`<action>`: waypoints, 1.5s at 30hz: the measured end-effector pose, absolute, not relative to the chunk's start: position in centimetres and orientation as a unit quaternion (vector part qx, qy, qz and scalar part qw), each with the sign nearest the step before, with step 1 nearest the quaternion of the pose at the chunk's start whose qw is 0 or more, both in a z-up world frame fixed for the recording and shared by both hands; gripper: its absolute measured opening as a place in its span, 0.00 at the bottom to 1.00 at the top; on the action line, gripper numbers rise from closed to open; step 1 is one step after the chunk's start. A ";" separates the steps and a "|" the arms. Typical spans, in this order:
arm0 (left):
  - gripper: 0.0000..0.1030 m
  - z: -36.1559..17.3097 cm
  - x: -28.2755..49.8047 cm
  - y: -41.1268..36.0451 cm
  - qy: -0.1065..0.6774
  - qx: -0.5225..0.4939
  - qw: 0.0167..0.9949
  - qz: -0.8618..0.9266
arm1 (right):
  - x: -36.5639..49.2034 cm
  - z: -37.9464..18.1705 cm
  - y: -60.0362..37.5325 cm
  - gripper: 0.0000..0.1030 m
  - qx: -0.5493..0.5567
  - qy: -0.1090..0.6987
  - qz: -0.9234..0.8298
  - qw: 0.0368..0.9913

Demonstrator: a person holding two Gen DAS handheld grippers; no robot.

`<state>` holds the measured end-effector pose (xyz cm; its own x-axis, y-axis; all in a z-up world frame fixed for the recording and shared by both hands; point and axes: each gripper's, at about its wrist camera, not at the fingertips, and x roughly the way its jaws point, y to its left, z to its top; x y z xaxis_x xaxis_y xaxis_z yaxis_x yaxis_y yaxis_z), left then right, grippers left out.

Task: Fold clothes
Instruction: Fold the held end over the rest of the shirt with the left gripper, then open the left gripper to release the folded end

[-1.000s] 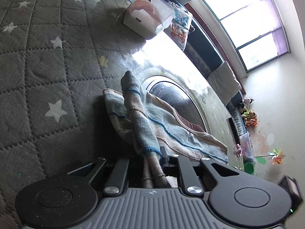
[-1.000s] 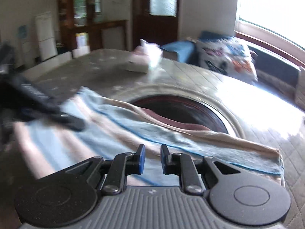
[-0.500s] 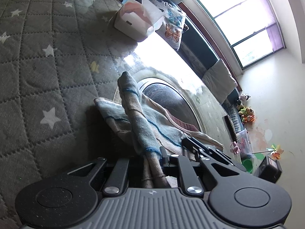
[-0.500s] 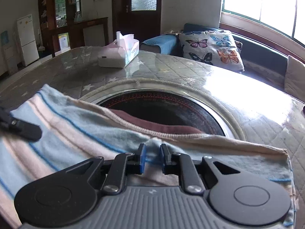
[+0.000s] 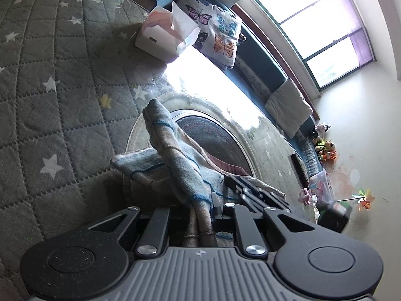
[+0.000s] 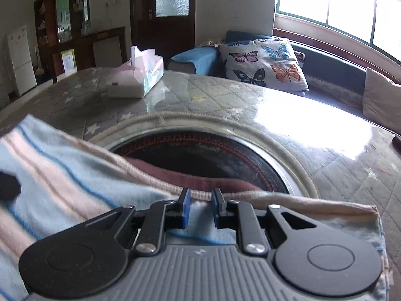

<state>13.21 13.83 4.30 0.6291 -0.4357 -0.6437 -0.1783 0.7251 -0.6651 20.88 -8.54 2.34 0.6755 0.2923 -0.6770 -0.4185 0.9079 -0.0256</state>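
While its narrow jaws pinch a bunched fold of the striped towel (image 5: 175,165), the left gripper (image 5: 200,208) lifts that cloth off the quilted star-patterned table cover (image 5: 50,95). The right gripper (image 6: 200,200) stands slightly parted over the towel's hem at six o'clock; whether its pads press the cloth I cannot tell. The towel drapes over the rim of a round dark recess (image 6: 213,155) at the table's centre. A tissue box (image 6: 140,80) sits at eleven o'clock, a butterfly cushion (image 6: 265,62) at one o'clock, below a bright window (image 6: 338,0).
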 end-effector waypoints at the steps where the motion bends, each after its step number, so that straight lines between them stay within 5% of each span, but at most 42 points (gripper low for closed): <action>1: 0.12 4.5 13.3 13.7 0.425 -0.362 0.826 -0.074 | 20.6 2.4 -8.6 0.17 -0.093 0.355 0.197 0.909; 26: 0.13 12.1 16.6 1.2 0.433 -0.295 0.850 -0.051 | 6.8 4.3 -14.9 0.27 -0.093 0.381 0.284 0.875; 37: 0.14 9.4 20.8 -10.4 0.493 -0.204 0.843 -0.065 | 7.6 5.0 -24.9 0.31 -0.011 0.359 0.220 0.907; 40: 0.16 7.8 21.7 -12.8 0.513 -0.182 0.836 -0.072 | 7.7 4.4 -26.3 0.31 0.006 0.361 0.215 0.907; 45: 0.35 7.0 21.7 -14.7 0.523 -0.175 0.828 -0.097 | 7.6 3.1 -27.8 0.31 0.029 0.369 0.223 0.902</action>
